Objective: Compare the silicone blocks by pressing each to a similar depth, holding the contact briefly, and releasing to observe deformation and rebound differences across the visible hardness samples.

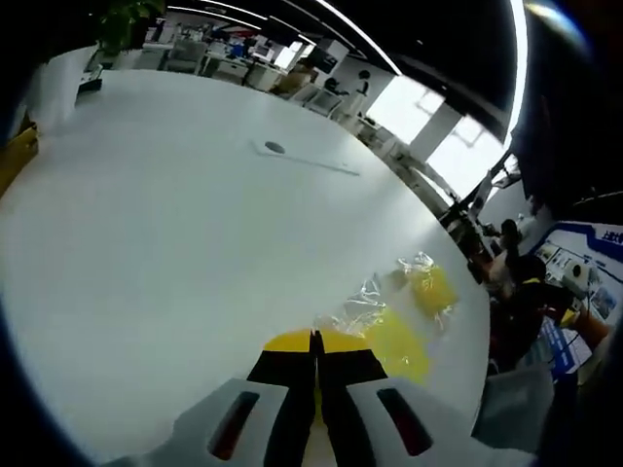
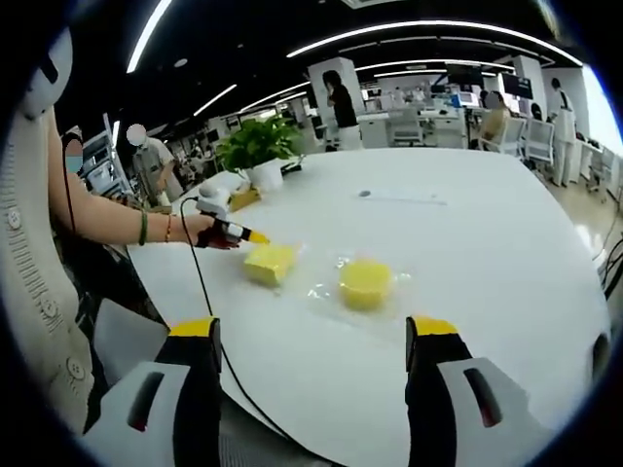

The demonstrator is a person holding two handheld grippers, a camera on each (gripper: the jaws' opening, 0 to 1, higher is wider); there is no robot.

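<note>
— Blocks first: where do they sit?

— Your square silicone block (image 2: 269,263) and round silicone block (image 2: 365,283) lie side by side on the white tabletop (image 2: 467,243), each on its own clear wrapper (image 2: 321,289), opened flat beneath it.

— And my tools?

— Your left hand-held gripper (image 1: 315,342) has its jaws pressed together, nothing between them, tips just beside the square block. Your right hand-held gripper (image 2: 313,331) stands wide apart, short of both blocks.

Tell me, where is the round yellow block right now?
In the right gripper view, the round yellow block lies mid-table on clear wrapping, just right of the square yellow block.
</note>
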